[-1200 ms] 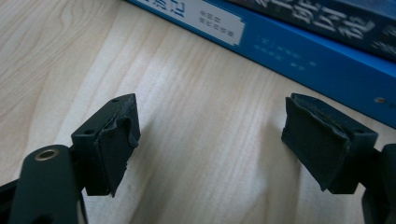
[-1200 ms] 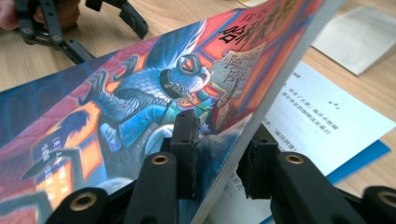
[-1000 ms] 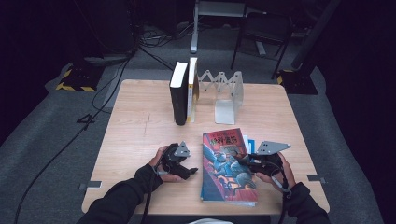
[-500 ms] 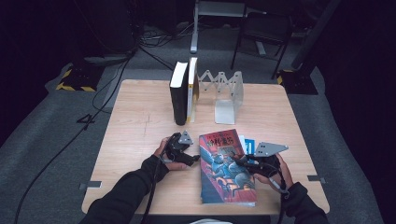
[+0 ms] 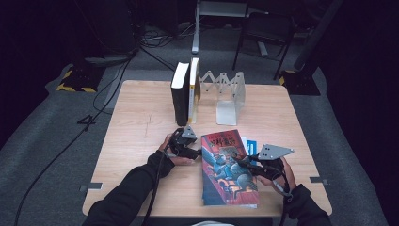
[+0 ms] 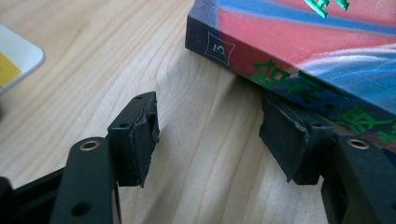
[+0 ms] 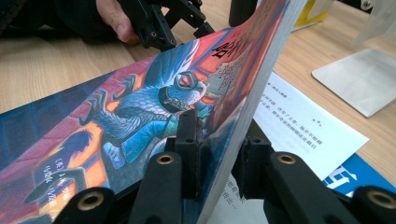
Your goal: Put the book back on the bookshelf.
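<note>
The right hand-held gripper [image 7: 219,154] pinches the book's [image 5: 226,167] fore-edge, tilting it off the counter [image 5: 141,122]. The left hand-held gripper [image 6: 210,135] gapes empty beside the spine. With so thin a pinch, the book may slip and flop back down.

Table [image 5: 141,122] lit evenly from overhead; everything around the table near-black. High view soft, low-res. Soft shadow falls on the wood beside the book [image 6: 299,42] in left gripper view. In right gripper view bg beyond the book blurs; jaws nearest cam slightly soft.
</note>
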### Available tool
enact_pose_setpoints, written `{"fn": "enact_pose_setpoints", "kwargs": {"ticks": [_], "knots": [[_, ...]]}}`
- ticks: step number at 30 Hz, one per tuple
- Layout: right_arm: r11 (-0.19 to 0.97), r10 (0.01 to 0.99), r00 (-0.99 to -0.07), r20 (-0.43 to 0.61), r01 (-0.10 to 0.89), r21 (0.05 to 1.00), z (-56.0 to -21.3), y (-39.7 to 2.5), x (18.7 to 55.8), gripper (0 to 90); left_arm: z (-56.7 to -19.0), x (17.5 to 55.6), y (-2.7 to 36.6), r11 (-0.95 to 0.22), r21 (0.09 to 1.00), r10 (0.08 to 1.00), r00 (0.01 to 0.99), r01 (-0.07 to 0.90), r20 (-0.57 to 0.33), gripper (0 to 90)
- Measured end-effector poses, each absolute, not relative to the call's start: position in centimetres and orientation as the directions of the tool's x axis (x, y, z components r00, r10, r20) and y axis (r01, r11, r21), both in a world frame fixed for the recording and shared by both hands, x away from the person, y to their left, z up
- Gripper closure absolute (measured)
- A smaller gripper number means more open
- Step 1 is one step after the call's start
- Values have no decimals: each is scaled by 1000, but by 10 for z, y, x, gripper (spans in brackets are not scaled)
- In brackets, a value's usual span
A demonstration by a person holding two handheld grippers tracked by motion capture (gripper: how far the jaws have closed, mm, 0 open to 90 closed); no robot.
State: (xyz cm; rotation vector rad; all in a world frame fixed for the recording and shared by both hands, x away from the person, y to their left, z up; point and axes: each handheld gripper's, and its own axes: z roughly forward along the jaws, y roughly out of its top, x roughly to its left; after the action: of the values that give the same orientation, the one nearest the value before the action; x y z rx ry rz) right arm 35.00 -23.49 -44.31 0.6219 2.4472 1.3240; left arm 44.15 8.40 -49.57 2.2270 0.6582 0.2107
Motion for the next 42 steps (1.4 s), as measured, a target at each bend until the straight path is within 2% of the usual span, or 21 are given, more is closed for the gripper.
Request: {"fn": "enact_pose_setpoints", "kwargs": {"ticks": [2,6,9,12,14,22,27,30,34,37,42], "knots": [[482,500,-864,-55,225,847,-442,-236,349,735,-489,442,86,-535,753,524,850,384,-61,438],[439,511,-855,-87,173,882,-431,-240,346,739,-469,446,91,-457,808,515,851,371,-100,493],[419,517,-849,-112,137,897,-422,-242,348,745,-456,450,92,-433,833,495,863,344,-99,585],[420,516,-843,-156,90,903,-412,-242,348,753,-441,456,96,-404,857,472,875,320,-104,595],[411,517,-836,-183,55,910,-405,-241,348,769,-432,459,97,-373,876,467,878,306,-108,648],[372,529,-827,-193,21,928,-405,-243,342,806,-421,459,91,-349,898,417,903,267,-106,743],[358,515,-837,-185,15,933,-403,-248,345,719,-410,453,88,-339,915,381,921,219,-79,876],[324,514,-844,-153,26,946,-399,-251,348,674,-403,449,82,-361,913,358,932,188,-51,886],[343,497,-855,-147,38,939,-393,-250,352,673,-396,445,74,-381,910,335,942,164,-29,887],[344,504,-848,-165,21,939,-388,-250,351,749,-393,443,70,-377,911,332,943,169,-37,890],[372,508,-835,-211,-9,928,-387,-245,348,793,-395,448,71,-379,909,323,945,172,-45,899]]}}
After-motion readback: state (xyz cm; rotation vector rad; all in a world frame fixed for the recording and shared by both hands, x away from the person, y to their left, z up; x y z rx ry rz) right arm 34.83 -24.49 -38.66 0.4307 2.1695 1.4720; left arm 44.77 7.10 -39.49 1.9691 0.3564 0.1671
